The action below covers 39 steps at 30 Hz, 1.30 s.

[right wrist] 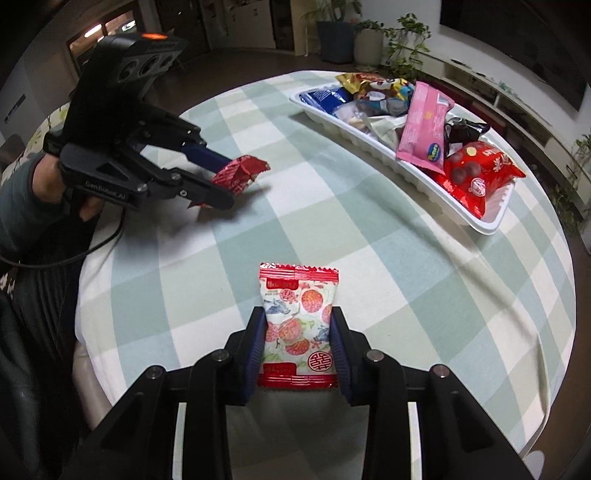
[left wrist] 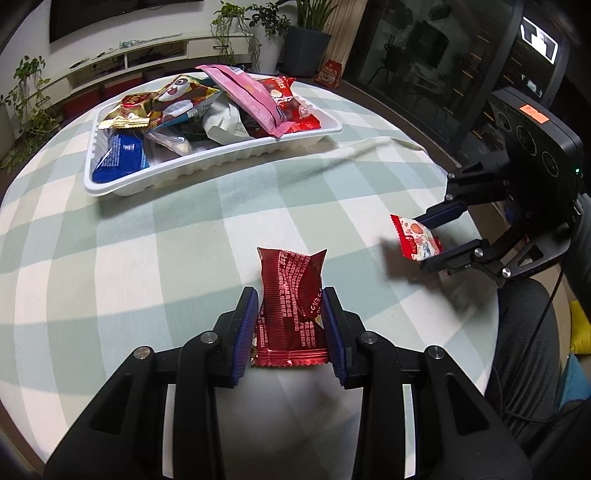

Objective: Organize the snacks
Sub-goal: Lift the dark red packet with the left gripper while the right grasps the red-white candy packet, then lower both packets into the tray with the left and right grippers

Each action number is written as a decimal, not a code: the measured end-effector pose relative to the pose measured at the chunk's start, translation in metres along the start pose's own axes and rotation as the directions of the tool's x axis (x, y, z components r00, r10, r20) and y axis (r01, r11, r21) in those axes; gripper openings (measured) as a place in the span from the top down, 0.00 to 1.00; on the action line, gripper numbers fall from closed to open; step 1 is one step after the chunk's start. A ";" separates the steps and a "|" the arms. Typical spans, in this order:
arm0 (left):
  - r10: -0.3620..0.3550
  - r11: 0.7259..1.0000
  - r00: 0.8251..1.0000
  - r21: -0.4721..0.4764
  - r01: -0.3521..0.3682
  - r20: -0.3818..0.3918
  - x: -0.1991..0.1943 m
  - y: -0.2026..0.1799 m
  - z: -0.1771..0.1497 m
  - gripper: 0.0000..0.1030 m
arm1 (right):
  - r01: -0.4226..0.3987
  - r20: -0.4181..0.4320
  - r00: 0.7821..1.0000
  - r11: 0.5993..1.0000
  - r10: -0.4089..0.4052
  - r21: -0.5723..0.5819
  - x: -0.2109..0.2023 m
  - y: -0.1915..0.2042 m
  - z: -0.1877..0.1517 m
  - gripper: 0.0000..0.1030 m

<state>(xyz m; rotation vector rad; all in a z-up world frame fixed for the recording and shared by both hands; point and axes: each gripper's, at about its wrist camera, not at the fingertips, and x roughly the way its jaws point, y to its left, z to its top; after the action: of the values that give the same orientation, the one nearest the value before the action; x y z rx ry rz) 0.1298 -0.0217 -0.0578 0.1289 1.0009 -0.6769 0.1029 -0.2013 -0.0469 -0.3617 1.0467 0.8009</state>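
My left gripper [left wrist: 290,301] is shut on a dark red foil snack packet [left wrist: 293,295] and holds it above the checked tablecloth; it also shows in the right wrist view [right wrist: 231,182] with the packet [right wrist: 238,171]. My right gripper [right wrist: 297,319] is shut on a white and red patterned snack packet [right wrist: 298,325], which also shows in the left wrist view [left wrist: 417,238] between the right gripper's [left wrist: 421,243] jaws. A white tray [left wrist: 122,186] full of snack packets stands at the far side of the table, and it shows at the right in the right wrist view [right wrist: 487,221].
The round table has a green and white checked cloth [left wrist: 184,240]. The tray holds a pink packet [left wrist: 251,99], a red packet [right wrist: 476,173] and a blue packet [left wrist: 118,155]. Potted plants [left wrist: 266,33] and a low shelf stand beyond the table. A dark chair [left wrist: 524,332] is at the right.
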 end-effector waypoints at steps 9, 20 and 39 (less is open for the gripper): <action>0.016 0.994 0.995 -0.113 -0.005 0.098 -0.037 0.008 -0.007 0.68 | -0.002 0.162 0.986 0.983 -0.027 0.181 -0.031 0.010 0.013 0.65; 0.097 0.986 0.966 -0.156 -0.061 0.240 -0.087 0.054 0.097 0.68 | 0.138 0.278 0.929 0.924 -0.246 0.356 -0.075 -0.042 0.088 0.65; 0.180 0.964 0.973 -0.223 -0.146 0.142 0.012 0.127 0.193 0.68 | 0.237 0.110 0.930 0.800 -0.351 0.551 0.012 -0.142 0.161 0.65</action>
<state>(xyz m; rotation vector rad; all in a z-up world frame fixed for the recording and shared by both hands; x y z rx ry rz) 0.3495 -0.0033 0.0136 -0.0298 0.8888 -0.4193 0.3111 -0.1920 0.0050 0.0387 0.9386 0.2340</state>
